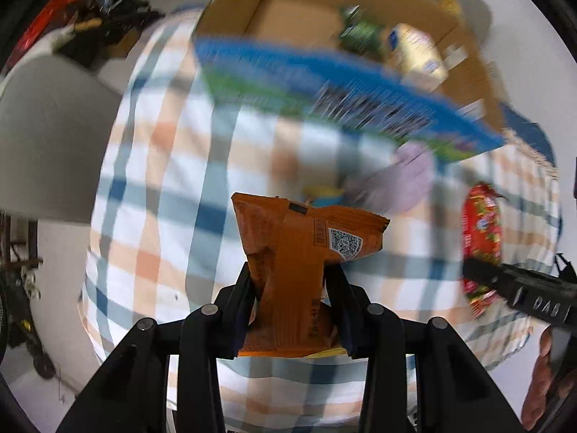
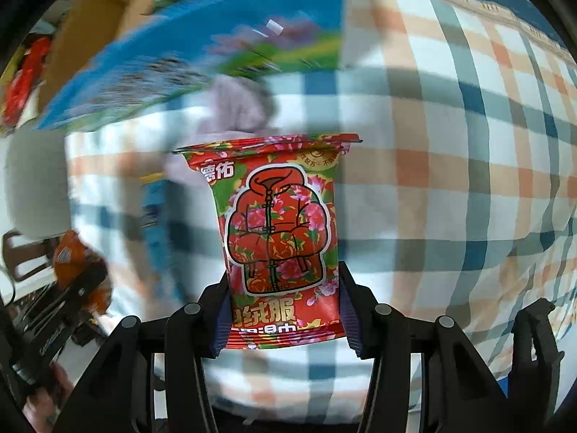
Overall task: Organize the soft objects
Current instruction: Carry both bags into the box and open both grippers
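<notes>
My left gripper (image 1: pixel 288 274) is shut on an orange snack packet (image 1: pixel 299 249) and holds it above the plaid cloth (image 1: pixel 162 180). My right gripper (image 2: pixel 285 281) is shut on a red floral packet (image 2: pixel 281 238) with a jacket drawing, also held above the cloth. Each shows in the other's view: the red packet at the right edge (image 1: pixel 481 231), the orange packet at the lower left (image 2: pixel 72 256). A lilac soft cloth item (image 1: pixel 400 180) lies on the table ahead, also visible in the right wrist view (image 2: pixel 234 108). A cardboard box (image 1: pixel 299 11) stands behind it.
A large blue and green flat pack (image 1: pixel 324 90) lies between the lilac item and the box, seen too in the right wrist view (image 2: pixel 180 47). The box holds a yellow packet (image 1: pixel 414 50) and a green item (image 1: pixel 360 29). A grey chair (image 1: pixel 47 137) is at left.
</notes>
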Available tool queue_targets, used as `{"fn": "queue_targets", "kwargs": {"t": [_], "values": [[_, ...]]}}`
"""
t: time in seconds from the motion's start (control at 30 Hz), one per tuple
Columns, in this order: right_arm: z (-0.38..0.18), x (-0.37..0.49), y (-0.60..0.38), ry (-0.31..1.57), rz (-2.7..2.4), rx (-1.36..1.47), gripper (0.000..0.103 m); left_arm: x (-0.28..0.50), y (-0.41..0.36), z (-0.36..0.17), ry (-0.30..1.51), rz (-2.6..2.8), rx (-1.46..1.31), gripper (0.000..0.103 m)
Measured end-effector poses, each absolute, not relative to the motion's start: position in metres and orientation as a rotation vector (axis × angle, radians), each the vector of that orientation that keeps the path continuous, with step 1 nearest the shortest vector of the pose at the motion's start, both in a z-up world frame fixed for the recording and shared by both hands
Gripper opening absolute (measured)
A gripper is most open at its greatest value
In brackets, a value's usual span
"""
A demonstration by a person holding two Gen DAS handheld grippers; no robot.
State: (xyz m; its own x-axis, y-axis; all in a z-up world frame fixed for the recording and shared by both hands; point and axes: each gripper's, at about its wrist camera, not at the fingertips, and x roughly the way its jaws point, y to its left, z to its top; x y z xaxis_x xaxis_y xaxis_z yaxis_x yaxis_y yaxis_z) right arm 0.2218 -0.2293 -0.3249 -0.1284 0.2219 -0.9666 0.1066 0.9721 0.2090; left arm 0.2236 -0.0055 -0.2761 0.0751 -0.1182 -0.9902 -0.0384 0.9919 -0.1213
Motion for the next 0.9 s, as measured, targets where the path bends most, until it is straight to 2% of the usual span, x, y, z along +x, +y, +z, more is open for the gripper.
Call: {"fn": "queue_targets", "kwargs": {"t": [0.23, 0.4, 0.6, 0.9], "values": [[-0.241, 0.250, -0.213, 1.578, 0.189, 0.267, 0.053, 0.285, -0.019, -0.208, 1.380, -0.154, -0.083, 0.037], [-0.219, 0.302, -0.204, 1.523, 0.186, 0.275, 0.053, 0.345, -0.016, -0.203, 1.369, -0.156, -0.042, 0.037], [-0.232, 0.364, -0.197, 1.541, 0.139, 0.292, 0.053, 0.407, -0.004, -0.220, 1.417, -0.134, -0.014, 0.037], [-0.295, 0.429, -0.190, 1.643, 0.051, 0.271, 0.053, 0.483, 0.007, -0.282, 1.551, -0.091, 0.017, 0.037]]}}
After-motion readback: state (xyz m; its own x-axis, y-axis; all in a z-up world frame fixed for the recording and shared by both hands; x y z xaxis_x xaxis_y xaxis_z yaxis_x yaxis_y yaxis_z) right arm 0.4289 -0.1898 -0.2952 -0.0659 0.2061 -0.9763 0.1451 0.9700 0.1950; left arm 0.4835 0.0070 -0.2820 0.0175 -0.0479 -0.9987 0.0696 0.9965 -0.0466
